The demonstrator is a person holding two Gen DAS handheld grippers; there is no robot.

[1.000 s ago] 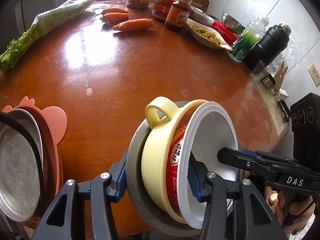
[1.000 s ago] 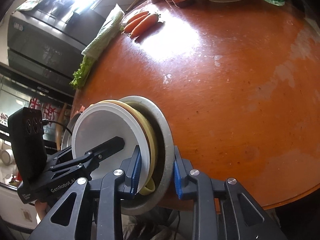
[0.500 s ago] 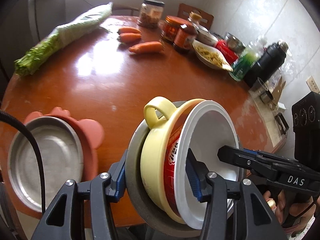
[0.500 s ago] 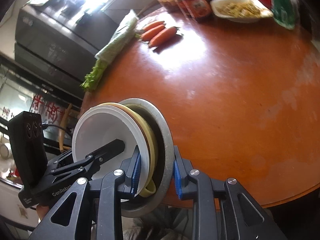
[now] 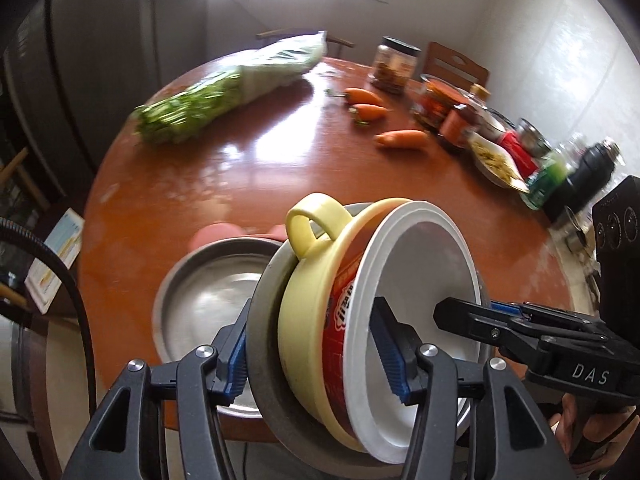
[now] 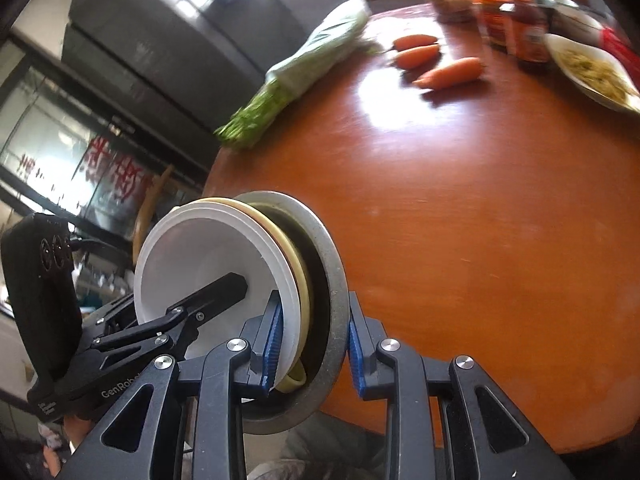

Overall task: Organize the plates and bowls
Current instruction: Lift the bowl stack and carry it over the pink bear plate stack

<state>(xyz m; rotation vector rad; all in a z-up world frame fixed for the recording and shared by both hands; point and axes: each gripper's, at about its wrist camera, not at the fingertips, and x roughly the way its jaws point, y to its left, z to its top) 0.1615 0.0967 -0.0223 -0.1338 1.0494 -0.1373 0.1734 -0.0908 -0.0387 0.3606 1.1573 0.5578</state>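
Two handheld grippers clamp one nested stack of dishes on edge at the lower centre of both frames, over the near rim of a round wooden table (image 5: 280, 184). The left gripper (image 5: 316, 356) closes its blue pads on the stack: a white bowl (image 5: 424, 276) inside a yellow handled bowl (image 5: 308, 296) inside a grey metal plate (image 5: 260, 340). The right gripper (image 6: 310, 336) pinches the same three rims from the opposite side. Left of the stack in the left wrist view, a second metal plate (image 5: 200, 304) lies on a pink mat (image 5: 212, 234). Carrots (image 5: 402, 138), bagged greens (image 5: 232, 88) and jars (image 5: 394, 65) sit across the upper frame
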